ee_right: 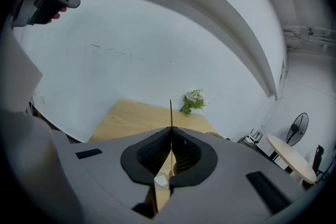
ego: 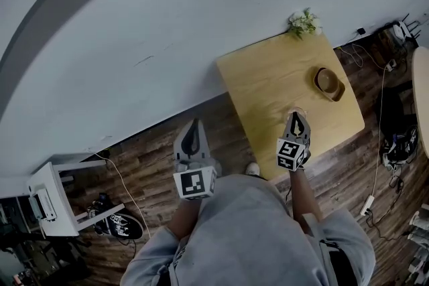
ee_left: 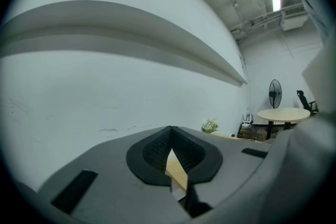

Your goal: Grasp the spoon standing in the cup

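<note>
Head view: R tool (ego: 295, 116) over near edge of light-wood square counter (ego: 265, 80). L tool (ego: 195, 125) off counter, above dark plank floor (ego: 151, 144), so R hand far nearer. Brown round bowl (ego: 328, 82) well beyond R tool. Cup not made out.

Left gripper view: L tool (ee_left: 171, 134) pads pressed together, empty.

Right gripper view: R tool (ee_right: 171, 132) pinching thin straight wood-handled spoon (ee_right: 170, 112). Handle upright, long axis vertical, stem poking above tips. Judge grasp made; nxt move prob. straight lift.
</note>
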Demonstrator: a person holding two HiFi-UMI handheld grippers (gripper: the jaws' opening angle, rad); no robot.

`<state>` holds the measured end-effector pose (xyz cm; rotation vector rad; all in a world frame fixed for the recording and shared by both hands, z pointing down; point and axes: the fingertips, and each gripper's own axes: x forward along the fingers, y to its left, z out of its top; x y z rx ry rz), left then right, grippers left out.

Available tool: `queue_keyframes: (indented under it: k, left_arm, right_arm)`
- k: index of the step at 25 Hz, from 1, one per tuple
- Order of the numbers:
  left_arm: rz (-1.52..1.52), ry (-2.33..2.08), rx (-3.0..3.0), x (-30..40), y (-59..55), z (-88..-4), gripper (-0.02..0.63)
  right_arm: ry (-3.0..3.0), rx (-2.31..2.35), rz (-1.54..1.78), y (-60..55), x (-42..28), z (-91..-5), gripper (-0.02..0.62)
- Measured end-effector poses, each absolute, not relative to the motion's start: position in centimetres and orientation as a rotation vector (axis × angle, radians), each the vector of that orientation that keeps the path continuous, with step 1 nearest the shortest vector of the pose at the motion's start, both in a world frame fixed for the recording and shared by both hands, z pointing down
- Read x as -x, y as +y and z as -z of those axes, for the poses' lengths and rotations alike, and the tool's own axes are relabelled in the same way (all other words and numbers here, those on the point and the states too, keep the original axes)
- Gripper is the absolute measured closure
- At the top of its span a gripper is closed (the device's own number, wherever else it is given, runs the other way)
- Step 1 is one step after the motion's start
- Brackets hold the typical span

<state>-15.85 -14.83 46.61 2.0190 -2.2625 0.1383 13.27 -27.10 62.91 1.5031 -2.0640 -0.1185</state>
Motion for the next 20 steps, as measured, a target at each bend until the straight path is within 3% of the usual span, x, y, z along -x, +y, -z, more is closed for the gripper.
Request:
queue_keyframes:
  k: [20]
  left_arm:
    - [-0.063, -2.047, -2.262, 13.2, -16.4, -45.9, 0.604]
  right_arm:
    - [-2.158, -1.863, 0.083, -22.4, -14.7, -52.7, 0.594]
